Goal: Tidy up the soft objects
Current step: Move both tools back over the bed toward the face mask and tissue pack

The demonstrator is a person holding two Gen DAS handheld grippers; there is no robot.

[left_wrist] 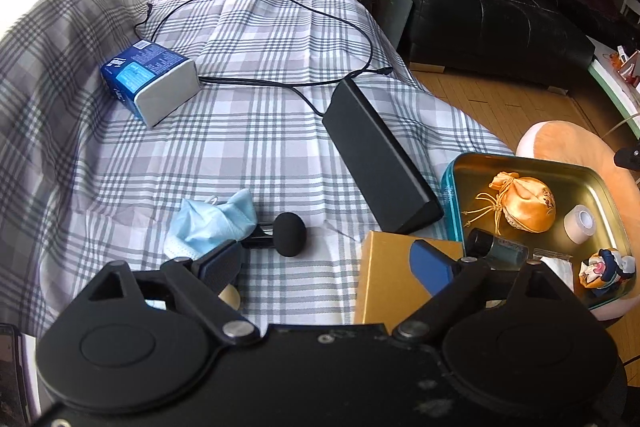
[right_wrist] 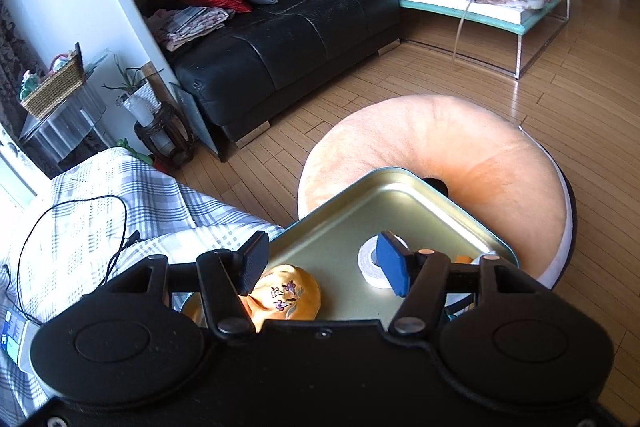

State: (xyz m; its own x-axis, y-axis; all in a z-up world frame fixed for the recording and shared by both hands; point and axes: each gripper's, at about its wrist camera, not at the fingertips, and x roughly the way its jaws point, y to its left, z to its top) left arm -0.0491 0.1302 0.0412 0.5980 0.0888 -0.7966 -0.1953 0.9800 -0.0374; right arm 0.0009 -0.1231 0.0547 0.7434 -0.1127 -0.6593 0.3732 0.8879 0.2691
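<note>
On the plaid-covered surface (left_wrist: 256, 75) a crumpled blue face mask (left_wrist: 212, 223) lies just beside the left gripper (left_wrist: 326, 263) — wide open, empty. The right gripper (right_wrist: 320, 267) — open, empty — hovers over the tin (right_wrist: 344, 227) holding the gold satin pouch (right_wrist: 286, 297).

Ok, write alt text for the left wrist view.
The open left gripper hovers over a plaid-covered table, with a crumpled blue face mask and a black foam microphone just ahead of it. To the right, a metal tin holds a gold satin pouch and a tape roll.
</note>
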